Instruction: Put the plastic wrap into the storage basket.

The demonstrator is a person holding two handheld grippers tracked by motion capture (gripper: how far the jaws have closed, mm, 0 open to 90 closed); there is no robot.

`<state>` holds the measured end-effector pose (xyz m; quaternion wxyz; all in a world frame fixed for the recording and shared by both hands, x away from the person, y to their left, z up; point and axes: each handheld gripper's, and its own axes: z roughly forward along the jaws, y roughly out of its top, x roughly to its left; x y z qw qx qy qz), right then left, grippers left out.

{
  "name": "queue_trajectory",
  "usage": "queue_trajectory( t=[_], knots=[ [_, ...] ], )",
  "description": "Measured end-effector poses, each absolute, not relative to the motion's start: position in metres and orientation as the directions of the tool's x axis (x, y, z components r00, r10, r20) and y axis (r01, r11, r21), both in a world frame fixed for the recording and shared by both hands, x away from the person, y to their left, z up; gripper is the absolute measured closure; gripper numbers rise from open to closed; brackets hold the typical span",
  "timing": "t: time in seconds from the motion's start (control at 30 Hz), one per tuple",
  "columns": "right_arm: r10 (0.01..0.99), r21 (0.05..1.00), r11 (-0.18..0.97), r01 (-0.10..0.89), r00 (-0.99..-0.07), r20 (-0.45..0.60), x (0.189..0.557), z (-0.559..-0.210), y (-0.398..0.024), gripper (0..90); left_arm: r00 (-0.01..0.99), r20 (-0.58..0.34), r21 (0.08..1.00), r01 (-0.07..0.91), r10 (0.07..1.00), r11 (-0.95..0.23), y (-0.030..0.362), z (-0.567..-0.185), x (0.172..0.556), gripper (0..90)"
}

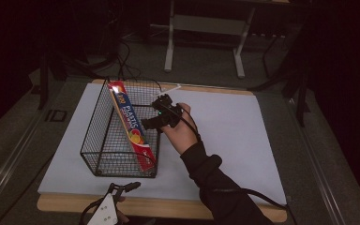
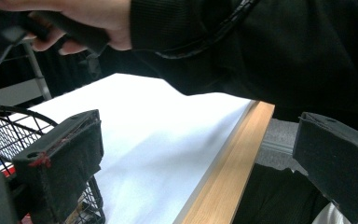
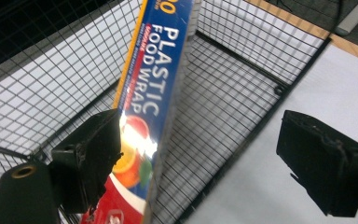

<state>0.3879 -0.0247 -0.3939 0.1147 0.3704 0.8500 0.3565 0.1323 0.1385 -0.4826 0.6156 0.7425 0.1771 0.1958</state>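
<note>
Leaning slantwise inside the wire basket [image 1: 96, 140], the long food wrap box [image 1: 131, 124] is resting with its upper end on the far rim and its lower end at the near right corner. Its blue face is reading "PLASTIC FOOD WRAP". The right tongs [image 1: 155, 123] are hovering just beside its right face, jaws spread wide, one jaw nearly touching it. The left tongs [image 1: 122, 188] are waiting, also open, at the near edge of the white surface [image 1: 234, 131], well apart.

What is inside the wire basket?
Inside the wire basket a plastic food wrap box leans tilted against its far rim. Through the mesh the white sheet shows; nothing else is visible inside.
</note>
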Motion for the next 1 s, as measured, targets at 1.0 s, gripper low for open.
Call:
queue_trajectory(
  t=[1.0],
  knots=[
    [0.711, 0.750, 0.420, 0.511, -0.699, 0.079, 0.335, -0.422, -0.126, 14.3, 0.860, 0.076, 0.982, 0.022, 0.504, -0.187, 0.137, -0.483, 0.133, 2.2]
  ],
)
